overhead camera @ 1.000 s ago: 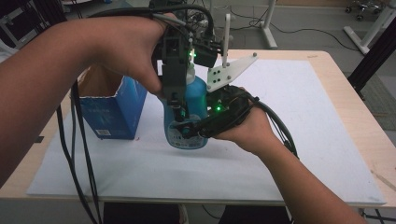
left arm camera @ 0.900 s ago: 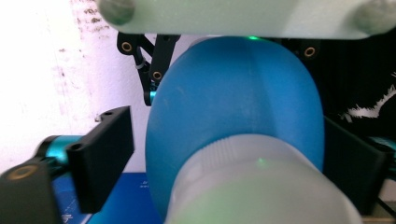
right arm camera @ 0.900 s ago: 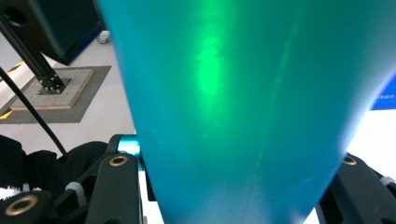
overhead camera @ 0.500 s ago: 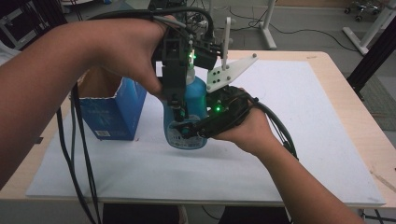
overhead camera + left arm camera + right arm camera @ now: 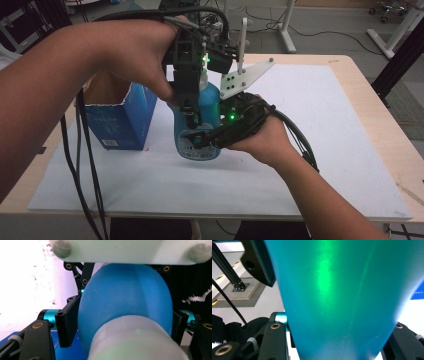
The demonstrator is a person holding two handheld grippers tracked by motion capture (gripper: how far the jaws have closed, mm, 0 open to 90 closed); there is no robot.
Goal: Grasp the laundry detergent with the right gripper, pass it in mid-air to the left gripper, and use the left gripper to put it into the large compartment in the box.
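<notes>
Right beside the blue box (image 5: 120,117), the blue bottle (image 5: 200,125) stands on the counter (image 5: 350,125), left gripper (image 5: 189,107) fingers clamped up top, right gripper (image 5: 200,142) fingers clamped low — smooth, probably slippery plastic, so grip the body.

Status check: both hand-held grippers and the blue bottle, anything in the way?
Left hand-held gripper shut on blue bottle from above. Right hand-held gripper shut on its lower body. Bottle upright over white mat. Open blue box close beside it on the left.

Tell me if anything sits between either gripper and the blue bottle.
Nothing visible does. The left gripper comes down over the blue bottle from above, and the right gripper clamps its lower body; both sets of jaws are against it.
</notes>
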